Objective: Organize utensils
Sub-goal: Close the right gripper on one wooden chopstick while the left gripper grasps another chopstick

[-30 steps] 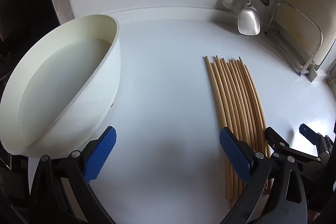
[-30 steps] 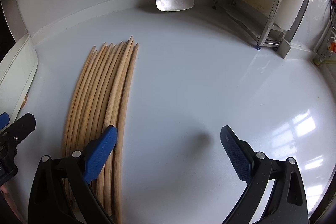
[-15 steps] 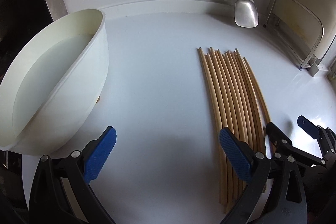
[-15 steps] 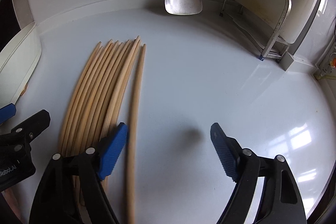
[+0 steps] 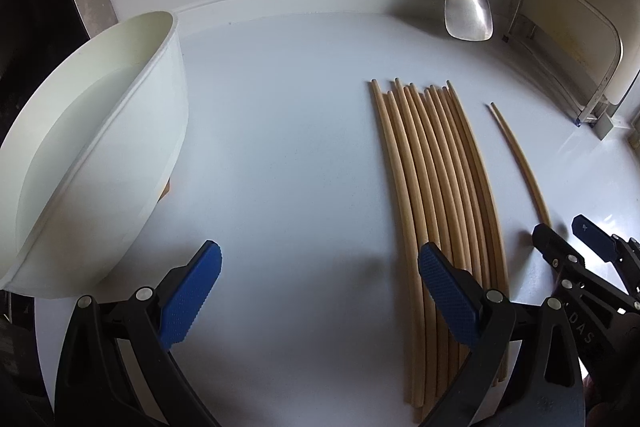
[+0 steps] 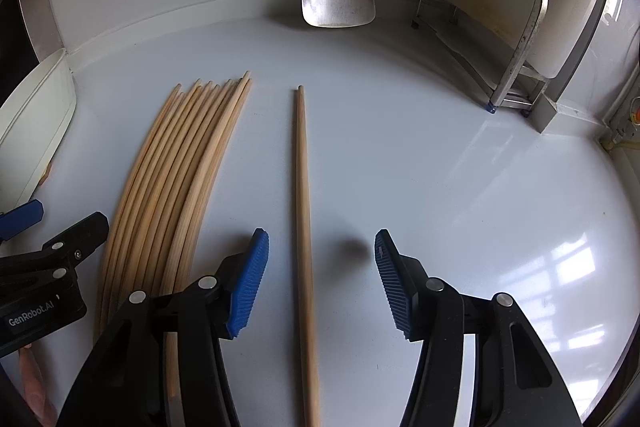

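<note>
On the white bench point(image 6: 440, 147), one long pale wooden chopstick point(image 6: 302, 211) lies apart from the chopstick bundle point(image 6: 180, 167), between my right fingers point(image 6: 320, 279); they're closing, not touching yet. Left fingers point(image 5: 320, 291) wide open, empty. Risk: round stick rolls off a pad, or grip lands off-centre & it tips.

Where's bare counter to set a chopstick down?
Free: the wide patch between the lone chopstick and the metal rack, and the strip between the white basin and the chopstick bundle. Crowded: the back wall under the hanging spatula, and around the bundle by both tongs.
</note>
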`<state>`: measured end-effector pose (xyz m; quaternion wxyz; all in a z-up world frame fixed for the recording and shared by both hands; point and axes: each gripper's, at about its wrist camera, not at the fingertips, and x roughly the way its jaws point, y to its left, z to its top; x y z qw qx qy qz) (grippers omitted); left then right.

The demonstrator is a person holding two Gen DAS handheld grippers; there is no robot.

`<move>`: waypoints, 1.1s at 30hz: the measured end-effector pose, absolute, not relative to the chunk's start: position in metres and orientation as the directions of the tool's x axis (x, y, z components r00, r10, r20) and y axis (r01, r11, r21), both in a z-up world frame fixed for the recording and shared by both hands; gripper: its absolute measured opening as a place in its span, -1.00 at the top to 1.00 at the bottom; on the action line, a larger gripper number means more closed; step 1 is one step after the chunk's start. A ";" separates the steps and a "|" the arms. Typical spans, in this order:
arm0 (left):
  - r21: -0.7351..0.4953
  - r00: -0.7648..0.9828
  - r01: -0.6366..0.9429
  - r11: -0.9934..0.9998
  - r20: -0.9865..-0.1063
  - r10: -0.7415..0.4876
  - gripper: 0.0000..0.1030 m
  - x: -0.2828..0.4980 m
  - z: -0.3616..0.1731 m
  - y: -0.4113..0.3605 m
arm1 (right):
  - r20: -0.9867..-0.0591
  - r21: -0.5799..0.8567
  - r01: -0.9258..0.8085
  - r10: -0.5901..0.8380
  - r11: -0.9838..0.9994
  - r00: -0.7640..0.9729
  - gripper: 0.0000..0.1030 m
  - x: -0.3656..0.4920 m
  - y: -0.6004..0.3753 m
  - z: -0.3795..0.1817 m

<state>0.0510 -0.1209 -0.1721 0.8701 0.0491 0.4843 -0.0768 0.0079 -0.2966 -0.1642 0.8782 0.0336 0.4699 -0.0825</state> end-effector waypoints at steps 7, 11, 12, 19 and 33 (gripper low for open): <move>0.003 0.516 0.174 0.985 -0.852 -0.088 -0.88 0.053 -0.176 -0.121 | -0.831 -0.007 0.182 -0.108 0.983 0.546 -0.15 0.009 -0.299 -0.165; 0.010 0.509 0.169 0.986 -0.857 -0.079 -0.88 0.053 -0.178 -0.124 | -0.830 -0.008 0.181 -0.107 0.983 0.548 -0.18 0.009 -0.299 -0.166; 0.013 0.506 0.170 0.985 -0.859 -0.076 -0.88 0.053 -0.180 -0.124 | -0.830 -0.007 0.182 -0.107 0.983 0.547 -0.18 0.009 -0.299 -0.166; 0.004 0.494 0.140 0.990 -0.867 -0.066 -0.90 0.060 -0.182 -0.121 | -0.829 0.001 0.200 -0.111 0.980 0.549 -0.20 0.009 -0.308 -0.168; 0.001 0.509 0.176 0.984 -0.856 -0.090 -0.56 0.068 -0.178 -0.131 | -0.822 0.032 0.173 -0.072 0.984 0.564 -0.17 0.006 -0.325 -0.172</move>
